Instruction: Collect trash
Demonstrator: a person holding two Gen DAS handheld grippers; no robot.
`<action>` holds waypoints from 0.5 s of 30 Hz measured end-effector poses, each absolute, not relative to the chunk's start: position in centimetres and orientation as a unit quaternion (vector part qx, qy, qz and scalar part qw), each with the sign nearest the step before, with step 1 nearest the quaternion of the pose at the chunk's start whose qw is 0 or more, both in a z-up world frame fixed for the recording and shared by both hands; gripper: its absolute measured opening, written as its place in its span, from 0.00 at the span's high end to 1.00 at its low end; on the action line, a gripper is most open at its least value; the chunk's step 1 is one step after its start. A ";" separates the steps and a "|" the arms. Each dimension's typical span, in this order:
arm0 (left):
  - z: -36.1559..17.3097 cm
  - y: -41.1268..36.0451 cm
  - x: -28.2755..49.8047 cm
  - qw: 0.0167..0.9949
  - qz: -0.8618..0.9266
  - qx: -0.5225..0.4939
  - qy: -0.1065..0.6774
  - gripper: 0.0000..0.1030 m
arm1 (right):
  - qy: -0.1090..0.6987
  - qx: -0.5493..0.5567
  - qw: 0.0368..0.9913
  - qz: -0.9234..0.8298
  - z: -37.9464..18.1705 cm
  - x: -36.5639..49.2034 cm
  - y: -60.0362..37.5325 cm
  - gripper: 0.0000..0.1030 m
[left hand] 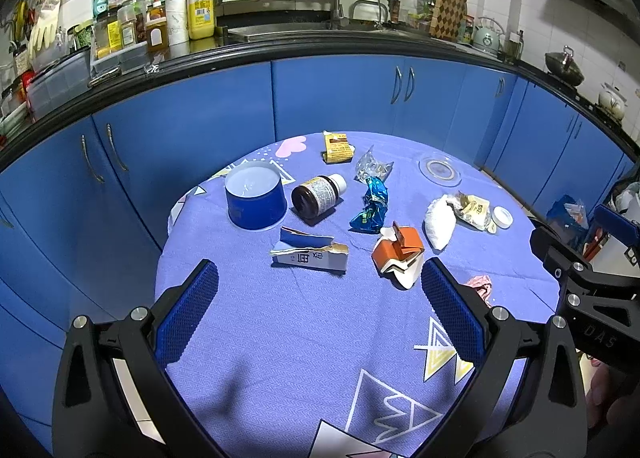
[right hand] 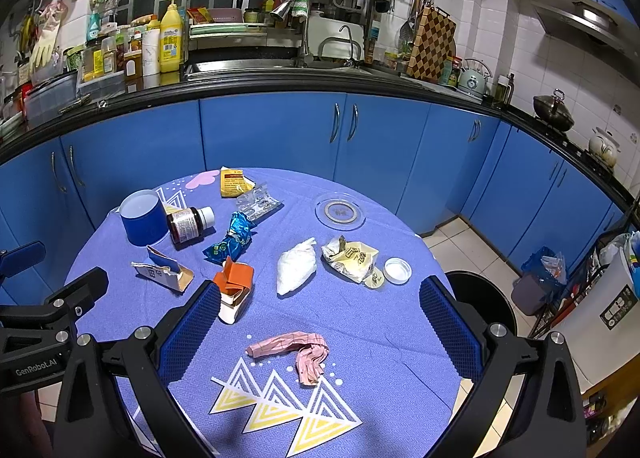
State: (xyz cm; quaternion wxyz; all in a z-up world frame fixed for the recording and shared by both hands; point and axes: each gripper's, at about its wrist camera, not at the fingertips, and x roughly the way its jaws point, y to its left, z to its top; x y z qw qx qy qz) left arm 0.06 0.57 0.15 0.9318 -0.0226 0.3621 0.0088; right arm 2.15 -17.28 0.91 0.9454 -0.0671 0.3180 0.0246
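Note:
Trash lies on a round table with a purple cloth [left hand: 280,338] [right hand: 380,338]. A torn blue-white carton [left hand: 310,252] [right hand: 164,270], an orange-white carton [left hand: 398,254] [right hand: 234,286], a blue foil wrapper [left hand: 372,204] [right hand: 232,238], a brown pill bottle [left hand: 318,194] [right hand: 188,224], a white crumpled bag [left hand: 440,220] [right hand: 296,266], a cream wrapper [left hand: 474,208] [right hand: 352,258] and a pink crumpled paper [right hand: 296,350] are scattered there. My left gripper [left hand: 320,294] is open and empty above the near table. My right gripper [right hand: 320,310] is open and empty, above the pink paper.
A blue round tin [left hand: 256,194] [right hand: 144,216], a yellow packet [left hand: 338,148] [right hand: 234,182], a clear wrapper [left hand: 372,168], a glass dish [left hand: 440,170] [right hand: 340,212] and a white lid [left hand: 502,216] [right hand: 397,270] also lie there. A black bin [right hand: 484,298] stands right of the table. Blue cabinets [right hand: 272,138] stand behind.

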 end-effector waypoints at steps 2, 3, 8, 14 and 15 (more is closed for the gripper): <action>0.2 0.6 0.1 0.932 0.008 -0.023 0.362 0.03 | 0.318 -0.068 0.945 0.024 0.9 2.2 -17.2 0.06; 0.2 0.6 0.1 0.932 0.008 -0.023 0.362 0.03 | 0.318 -0.067 0.945 0.025 0.9 2.2 -17.3 0.06; 0.1 0.6 0.1 0.932 0.008 -0.023 0.363 0.03 | 0.319 -0.067 0.945 0.025 0.9 2.2 -17.2 0.06; 0.1 0.6 0.0 0.932 0.009 -0.023 0.362 0.03 | 0.318 -0.067 0.945 0.025 1.0 2.1 -17.3 0.06; 0.1 0.6 0.0 0.932 0.008 -0.023 0.362 0.03 | 0.318 -0.068 0.945 0.025 1.0 2.1 -17.3 0.06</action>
